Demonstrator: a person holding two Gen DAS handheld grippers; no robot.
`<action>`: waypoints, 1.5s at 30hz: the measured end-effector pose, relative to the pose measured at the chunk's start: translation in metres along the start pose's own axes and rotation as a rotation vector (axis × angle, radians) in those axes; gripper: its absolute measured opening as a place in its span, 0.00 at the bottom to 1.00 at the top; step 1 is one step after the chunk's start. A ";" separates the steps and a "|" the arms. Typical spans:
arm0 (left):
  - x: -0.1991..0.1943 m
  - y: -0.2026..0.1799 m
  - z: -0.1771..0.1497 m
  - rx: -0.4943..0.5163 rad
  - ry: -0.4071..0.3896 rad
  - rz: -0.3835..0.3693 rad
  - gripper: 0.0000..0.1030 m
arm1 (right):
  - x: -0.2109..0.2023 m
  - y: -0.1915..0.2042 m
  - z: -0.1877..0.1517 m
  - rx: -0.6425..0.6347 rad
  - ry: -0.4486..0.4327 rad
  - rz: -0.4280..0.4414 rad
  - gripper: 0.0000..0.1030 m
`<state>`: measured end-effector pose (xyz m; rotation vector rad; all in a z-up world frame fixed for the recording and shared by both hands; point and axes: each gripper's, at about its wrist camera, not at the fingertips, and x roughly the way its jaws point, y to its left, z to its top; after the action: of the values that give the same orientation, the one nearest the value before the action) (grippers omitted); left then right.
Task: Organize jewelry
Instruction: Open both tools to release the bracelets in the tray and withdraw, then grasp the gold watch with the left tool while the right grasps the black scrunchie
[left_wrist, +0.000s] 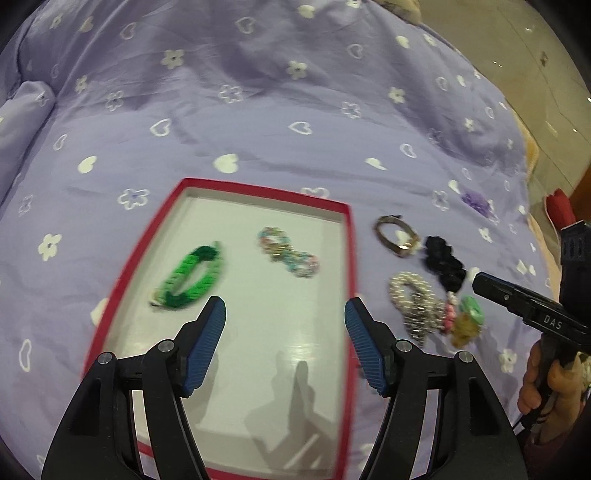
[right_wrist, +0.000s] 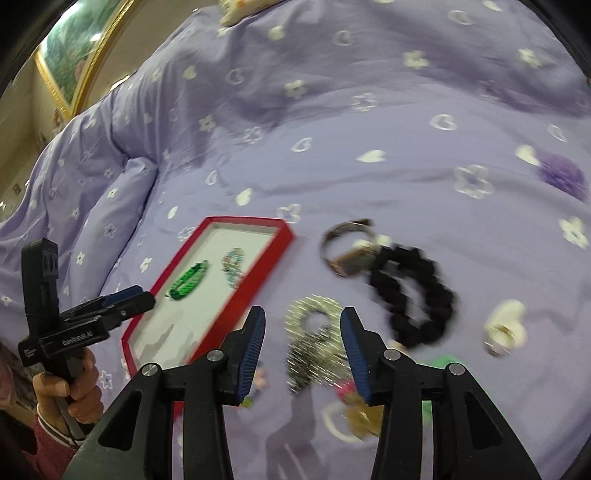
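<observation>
On a lilac bedspread (left_wrist: 258, 110) printed with white hearts and flowers, a shallow red-rimmed rectangular tray with a white floor (left_wrist: 347, 258) is laid flat. Within the tray, a green braided cord bracelet (left_wrist: 192, 277) and a pastel multicoloured beaded bracelet (left_wrist: 286, 251) are kept apart, side by side. Outside the tray's right edge are grouped a metal bangle with a square clasp (left_wrist: 395, 236), a black ruffled fabric scrunchie (left_wrist: 443, 264) touching it, a silver beaded bracelet (left_wrist: 417, 302), and a small blurred cluster of pink, green and tan pieces (left_wrist: 467, 321). A purple fabric flower (right_wrist: 563, 175) is set well apart, farther up the cover. The left gripper (left_wrist: 284, 317) is held over the tray with its blue-padded jaws spread and nothing between them. The right gripper (right_wrist: 303, 332) is held above the silver beaded bracelet, its jaws parted and nothing gripped.
</observation>
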<state>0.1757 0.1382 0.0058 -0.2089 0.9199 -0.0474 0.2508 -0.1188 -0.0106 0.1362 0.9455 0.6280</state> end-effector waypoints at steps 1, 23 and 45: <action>0.000 -0.005 0.000 0.008 0.000 -0.005 0.65 | -0.006 -0.006 -0.003 0.012 -0.007 -0.009 0.43; 0.033 -0.082 0.011 0.145 0.047 -0.045 0.65 | -0.039 -0.071 -0.016 0.096 -0.046 -0.062 0.43; 0.141 -0.155 0.057 0.417 0.151 -0.081 0.49 | 0.039 -0.089 0.015 0.000 0.092 -0.088 0.10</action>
<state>0.3143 -0.0226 -0.0405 0.1468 1.0300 -0.3300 0.3179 -0.1672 -0.0627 0.0656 1.0349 0.5567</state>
